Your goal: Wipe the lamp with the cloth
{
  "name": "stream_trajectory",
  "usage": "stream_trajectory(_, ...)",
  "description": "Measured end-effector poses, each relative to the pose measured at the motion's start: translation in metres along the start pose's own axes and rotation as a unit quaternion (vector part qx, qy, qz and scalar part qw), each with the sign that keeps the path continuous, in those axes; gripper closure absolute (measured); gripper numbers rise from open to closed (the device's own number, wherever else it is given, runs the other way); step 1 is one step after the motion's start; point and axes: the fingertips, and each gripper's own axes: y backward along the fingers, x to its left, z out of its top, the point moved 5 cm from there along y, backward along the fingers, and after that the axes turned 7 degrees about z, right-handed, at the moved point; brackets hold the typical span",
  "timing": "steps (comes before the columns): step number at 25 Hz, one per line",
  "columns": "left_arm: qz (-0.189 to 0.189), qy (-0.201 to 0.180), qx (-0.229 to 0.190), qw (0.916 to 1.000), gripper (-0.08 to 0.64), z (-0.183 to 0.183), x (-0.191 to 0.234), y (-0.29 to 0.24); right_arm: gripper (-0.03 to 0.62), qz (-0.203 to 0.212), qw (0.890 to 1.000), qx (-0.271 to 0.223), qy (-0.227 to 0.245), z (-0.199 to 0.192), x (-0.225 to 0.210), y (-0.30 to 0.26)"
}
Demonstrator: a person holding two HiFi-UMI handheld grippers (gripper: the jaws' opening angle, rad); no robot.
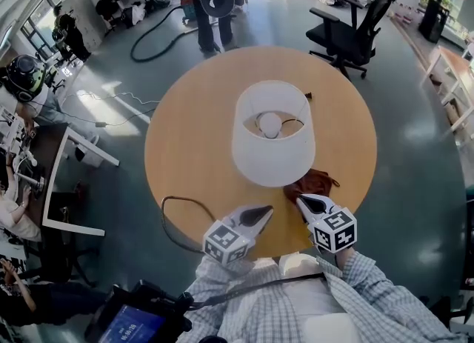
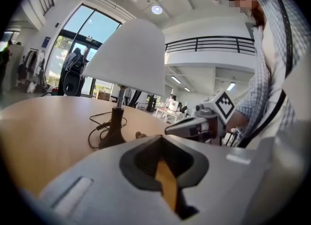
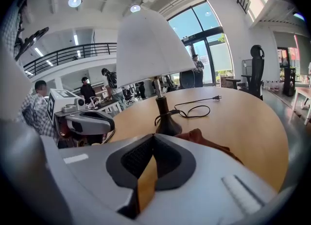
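1. Head view, nearest first: a checked shirt (image 1: 370, 290) fills the bottom edge. Two claws reach out from it over the near rim of one round wooden tabletop (image 1: 185, 156). Each claw carries one marker cube.
2. Left claw (image 1: 261, 213): its own view shows the two jaws pressed together with nothing between them. It points across the near rim toward the lamp.
3. Right claw (image 1: 304, 201): its jaws are also closed on each other and hold nothing. Its tips sit just short of the cloth.
4. One cloth (image 1: 315, 183), rust-brown and crumpled, lies on the tabletop. It is just beyond the right claw and just beside the lamp's foot. I cannot tell whether the tips touch it.
5. One thin black cable (image 1: 172, 219) loops over the near-left rim.
6. One lamp (image 1: 272, 145) stands upright near the middle of the tabletop. It has one white shade and one dark base. One bulb (image 1: 270, 124) shows through the shade's open top.
7. One cord (image 3: 194, 111) coils on the wood past the base. Its one plug (image 3: 217, 97) lies loose on the tabletop.
8. Beyond the tabletop there is one black office chair (image 1: 355, 27) at the far right. One person (image 1: 215, 1) stands at the far side, and one black hose (image 1: 159, 34) curls on the floor.
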Motion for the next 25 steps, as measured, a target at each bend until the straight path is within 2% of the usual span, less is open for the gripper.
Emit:
stream_trajectory(6,-0.014,-0.010,0.011,0.9998,0.556,-0.0017,-0.0049,-0.0022,0.589,0.006,1.000,0.005,-0.002,-0.0011,0.0017,-0.0013)
stream_trajectory(25,-0.011,0.002,0.009,0.9999,0.557,-0.0068,-0.0019,-0.0039,0.589,0.012,1.000,0.022,-0.002,-0.0067,0.0019,-0.0064)
